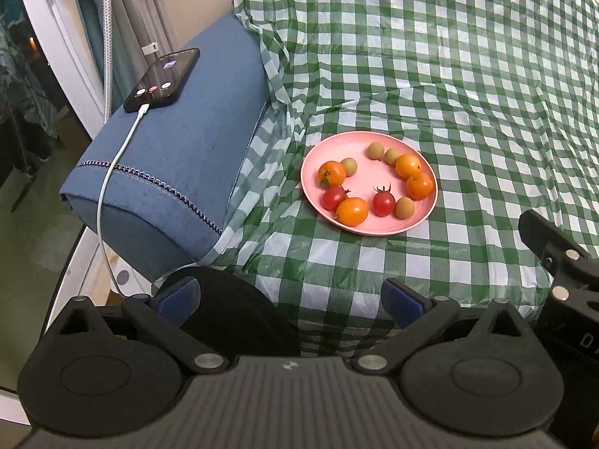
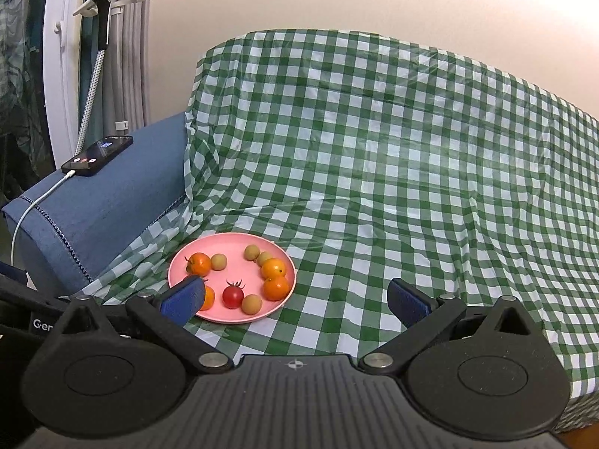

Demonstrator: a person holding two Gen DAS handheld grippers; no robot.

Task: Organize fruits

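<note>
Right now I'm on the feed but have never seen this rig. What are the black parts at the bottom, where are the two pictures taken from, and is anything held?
They are two hand-held grippers, each with a fisheye camera looking forward along its two blue-padded fingers. One picture comes from the left gripper, the other from the right gripper. Both are open and hold nothing.

Ahead, on a green checked cloth, sits a pink plate with four orange fruits, two red cherry tomatoes and four small yellow-green fruits. To the left, a phone on a white charging cable lies on a blue armrest.
</note>
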